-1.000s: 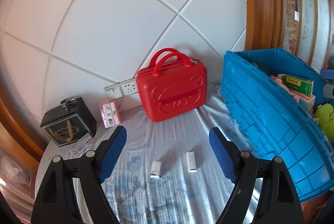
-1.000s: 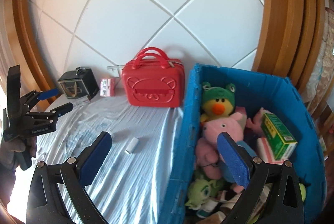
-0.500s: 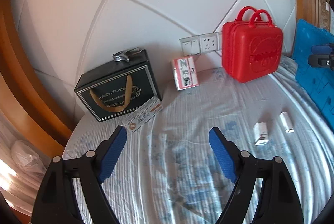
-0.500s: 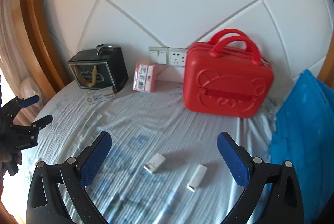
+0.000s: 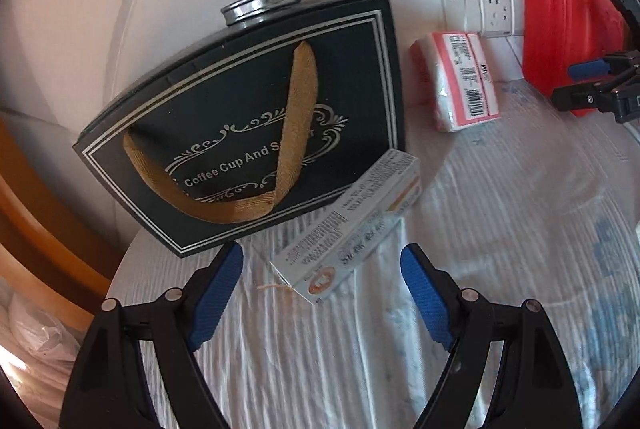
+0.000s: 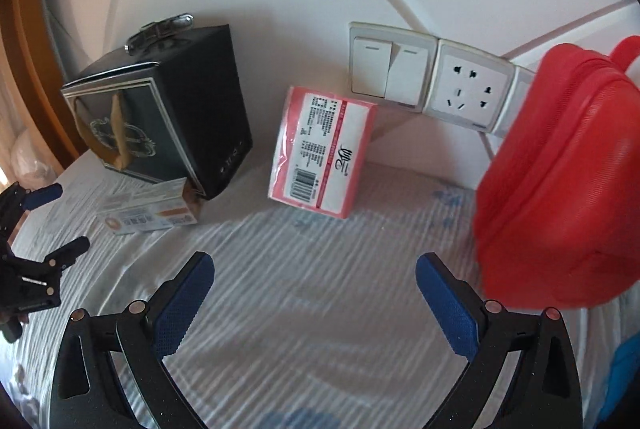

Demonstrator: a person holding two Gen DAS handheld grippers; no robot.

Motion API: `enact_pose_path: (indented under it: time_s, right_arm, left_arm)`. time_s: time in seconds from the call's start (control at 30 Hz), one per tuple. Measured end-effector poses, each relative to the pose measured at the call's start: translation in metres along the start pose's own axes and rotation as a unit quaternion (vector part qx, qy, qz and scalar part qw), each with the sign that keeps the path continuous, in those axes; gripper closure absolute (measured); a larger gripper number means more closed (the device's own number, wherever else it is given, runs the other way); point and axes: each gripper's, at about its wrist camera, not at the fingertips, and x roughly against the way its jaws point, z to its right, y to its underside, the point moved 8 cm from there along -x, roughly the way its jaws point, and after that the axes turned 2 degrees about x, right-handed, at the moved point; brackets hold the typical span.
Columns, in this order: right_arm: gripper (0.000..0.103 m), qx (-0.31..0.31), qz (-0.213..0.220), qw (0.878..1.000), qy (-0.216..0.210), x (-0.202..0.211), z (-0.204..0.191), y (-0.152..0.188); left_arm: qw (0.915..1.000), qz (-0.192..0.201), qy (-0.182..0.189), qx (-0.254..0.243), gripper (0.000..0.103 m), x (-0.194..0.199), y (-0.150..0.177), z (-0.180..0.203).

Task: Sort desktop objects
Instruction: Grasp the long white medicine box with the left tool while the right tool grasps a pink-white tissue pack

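Note:
My left gripper (image 5: 322,265) is open and empty, with the near end of a long white and orange carton (image 5: 352,225) lying just ahead between its fingers. The carton leans against a black coffee cup gift box (image 5: 248,125). My right gripper (image 6: 314,277) is open and empty over the cloth, facing a pink tissue pack (image 6: 320,153) that leans on the wall. The carton (image 6: 150,209) and black box (image 6: 168,125) also show in the right wrist view. The left gripper (image 6: 44,221) appears at the left there; the right gripper (image 5: 580,81) appears at the left view's right edge.
A red carry case (image 6: 560,181) stands right of the tissue pack (image 5: 460,81), close to my right fingers. Wall switches and a socket (image 6: 428,81) sit behind. A striped white cloth (image 6: 320,269) covers the table. A wooden frame (image 5: 36,221) borders the left. A blue bin corner (image 6: 624,369) shows lower right.
Both grippers have moved left and forward: the left has closed in on the carton and black box, the right on the tissue pack. The small white items and the bin have left view.

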Motion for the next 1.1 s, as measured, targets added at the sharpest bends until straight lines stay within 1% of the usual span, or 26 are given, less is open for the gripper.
enact_pose_path:
  time_s: [0.1,0.17,0.2,0.3,0.37,0.4,0.47,0.53,0.6,0.63,0.67,0.7,0.73,0.87,0.93,1.0,1.1]
  right_arm:
    - [0.001,-0.019,-0.005,1.000,0.002,-0.035,0.005,-0.010]
    - [0.001,-0.045,-0.006,0.999,0.002,-0.054,0.012,-0.017]
    - [0.001,-0.053,-0.007,0.999,0.007,-0.063,0.014,-0.020]
    - [0.001,-0.080,-0.005,0.997,-0.002,-0.085,0.017,-0.030]
    - [0.001,-0.087,-0.010,0.996,-0.011,-0.099,0.014,-0.035]
    - [0.001,-0.088,-0.014,0.996,-0.005,-0.106,0.013,-0.037]
    - [0.001,-0.103,-0.009,0.995,0.004,-0.114,0.015,-0.042]
    - [0.001,-0.119,-0.010,0.993,0.014,-0.123,0.017,-0.047]
    - [0.001,-0.118,-0.024,0.992,0.024,-0.135,0.017,-0.049]
    - [0.001,-0.113,-0.029,0.993,0.034,-0.139,0.017,-0.051]
    - [0.001,-0.108,-0.031,0.993,0.044,-0.141,0.018,-0.053]
    - [0.005,-0.104,-0.034,0.993,0.043,-0.143,0.018,-0.055]
    - [0.014,-0.100,-0.040,0.994,0.037,-0.144,0.017,-0.055]
    - [0.019,-0.084,-0.040,0.995,0.039,-0.133,0.018,-0.044]
    - [0.020,-0.080,-0.039,0.996,0.032,-0.124,0.017,-0.034]
    - [0.020,-0.071,-0.040,0.996,0.024,-0.115,0.015,-0.023]
    - [0.020,-0.069,-0.041,0.997,0.004,-0.093,0.012,-0.001]
  left_arm:
    - [0.9999,-0.005,0.011,0.005,0.022,-0.023,-0.003,-0.006]
    - [0.9997,-0.017,0.012,-0.009,0.022,-0.038,-0.001,-0.001]
    - [0.9997,-0.016,0.014,-0.013,0.022,-0.044,-0.002,0.001]
    - [0.9994,-0.013,0.029,-0.011,0.022,-0.051,-0.002,0.011]
    - [0.9991,-0.027,0.027,-0.020,0.022,-0.060,0.002,0.018]
    - [0.9989,-0.029,0.025,-0.025,0.022,-0.062,0.004,0.021]
    - [0.9989,-0.025,0.025,-0.030,0.022,-0.063,0.004,0.025]
    - [0.9991,-0.024,0.025,-0.025,0.022,-0.063,0.003,0.026]
    - [0.9993,-0.024,0.024,-0.013,0.022,-0.064,0.002,0.025]
    - [0.9993,-0.023,0.030,-0.006,0.023,-0.062,0.002,0.026]
    - [0.9991,-0.020,0.037,-0.003,0.030,-0.060,0.001,0.028]
    - [0.9990,-0.017,0.041,0.000,0.044,-0.058,0.001,0.030]
    - [0.9989,-0.015,0.043,0.003,0.051,-0.056,0.001,0.031]
    - [0.9978,-0.013,0.056,0.032,0.058,-0.046,0.004,0.029]
    - [0.9971,-0.010,0.061,0.044,0.068,-0.037,0.008,0.029]
    - [0.9968,-0.011,0.060,0.052,0.070,-0.028,0.012,0.030]
    - [0.9968,-0.009,0.061,0.050,0.070,-0.010,0.018,0.035]
